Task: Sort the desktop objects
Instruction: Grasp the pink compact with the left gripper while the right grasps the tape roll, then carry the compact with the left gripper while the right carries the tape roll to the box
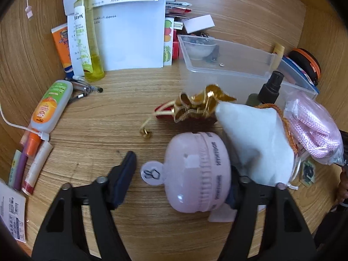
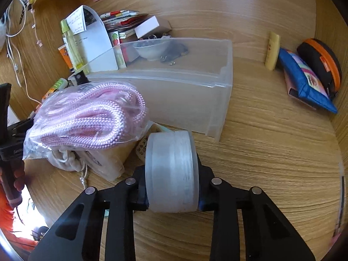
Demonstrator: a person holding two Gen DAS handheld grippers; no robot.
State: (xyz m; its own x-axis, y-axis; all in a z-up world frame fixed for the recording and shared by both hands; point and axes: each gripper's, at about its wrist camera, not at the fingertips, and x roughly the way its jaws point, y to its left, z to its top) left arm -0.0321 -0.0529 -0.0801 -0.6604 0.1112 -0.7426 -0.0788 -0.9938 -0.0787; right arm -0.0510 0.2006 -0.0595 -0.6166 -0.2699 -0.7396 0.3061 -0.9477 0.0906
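Two grippers at work over wooden bench [image 2: 271,152]. Right gripper [image 2: 173,187]: jaws clenched on frosted tape roll [image 2: 173,171], roll axis crosswise between the pads, lifted off or just above the wood. Clear plastic bin [image 2: 174,91] straight ahead and near, open side up, long axis across the view; almost bare inside, only a small metal ring visible in the left view. Left gripper [image 1: 180,174]: jaws released, spread wide around pink round case [image 1: 196,171], lying on its side against the right pad; left pad apart from it. Bagged pink rope [image 2: 87,113] beside, on a white pouch [image 1: 250,141]. Right hand likely nearer the bin.
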